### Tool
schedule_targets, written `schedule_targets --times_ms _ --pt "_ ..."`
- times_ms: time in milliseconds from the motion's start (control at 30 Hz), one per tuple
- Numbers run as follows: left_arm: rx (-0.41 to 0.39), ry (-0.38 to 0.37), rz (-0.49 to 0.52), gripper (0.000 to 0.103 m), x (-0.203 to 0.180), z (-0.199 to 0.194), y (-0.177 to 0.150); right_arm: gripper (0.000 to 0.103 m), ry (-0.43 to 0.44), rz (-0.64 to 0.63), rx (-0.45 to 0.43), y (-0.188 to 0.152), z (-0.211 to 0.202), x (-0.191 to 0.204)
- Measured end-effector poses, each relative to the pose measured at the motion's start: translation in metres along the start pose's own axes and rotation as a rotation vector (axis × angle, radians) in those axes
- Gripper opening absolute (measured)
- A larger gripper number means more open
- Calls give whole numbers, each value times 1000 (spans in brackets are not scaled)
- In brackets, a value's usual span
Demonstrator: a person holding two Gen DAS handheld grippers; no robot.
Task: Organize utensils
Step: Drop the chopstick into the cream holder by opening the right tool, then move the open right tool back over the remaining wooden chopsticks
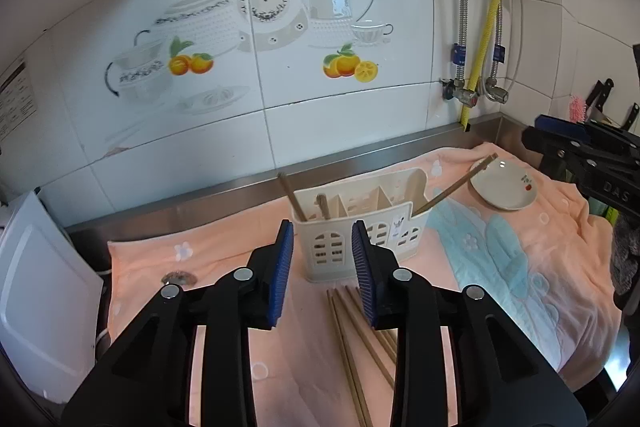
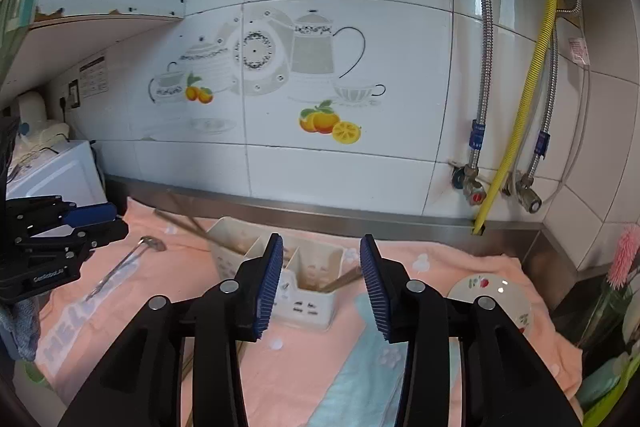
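while both grippers gape empty, ladle [image 2: 132, 259] only in right view (chopsticks [image 1: 360, 339] left).

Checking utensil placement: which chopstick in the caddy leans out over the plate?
The chopstick in the caddy's right end compartment: its tip crosses the plate rim, while the others stand at the left end.
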State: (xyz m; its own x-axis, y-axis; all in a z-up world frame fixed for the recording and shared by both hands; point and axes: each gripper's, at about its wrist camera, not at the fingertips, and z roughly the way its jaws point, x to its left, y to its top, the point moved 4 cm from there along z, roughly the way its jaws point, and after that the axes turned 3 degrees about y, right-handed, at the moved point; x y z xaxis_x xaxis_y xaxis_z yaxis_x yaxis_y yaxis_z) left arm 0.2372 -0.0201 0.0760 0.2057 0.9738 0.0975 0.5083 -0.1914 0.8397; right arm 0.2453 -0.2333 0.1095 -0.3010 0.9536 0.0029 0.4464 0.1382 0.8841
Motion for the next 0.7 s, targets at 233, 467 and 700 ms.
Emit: schedule_targets --times_ms 233,467,700 --pt "-11 23 -15 45 5 -15 -25 47 15 -4 0 -34 -18 16" --pt "2 32 -45 51 11 -20 -57 54 39 12 37 -69 -19 32" --pt "27 35 -79 55 15 -19 -89 58 37 4 62 -95 -16 46"
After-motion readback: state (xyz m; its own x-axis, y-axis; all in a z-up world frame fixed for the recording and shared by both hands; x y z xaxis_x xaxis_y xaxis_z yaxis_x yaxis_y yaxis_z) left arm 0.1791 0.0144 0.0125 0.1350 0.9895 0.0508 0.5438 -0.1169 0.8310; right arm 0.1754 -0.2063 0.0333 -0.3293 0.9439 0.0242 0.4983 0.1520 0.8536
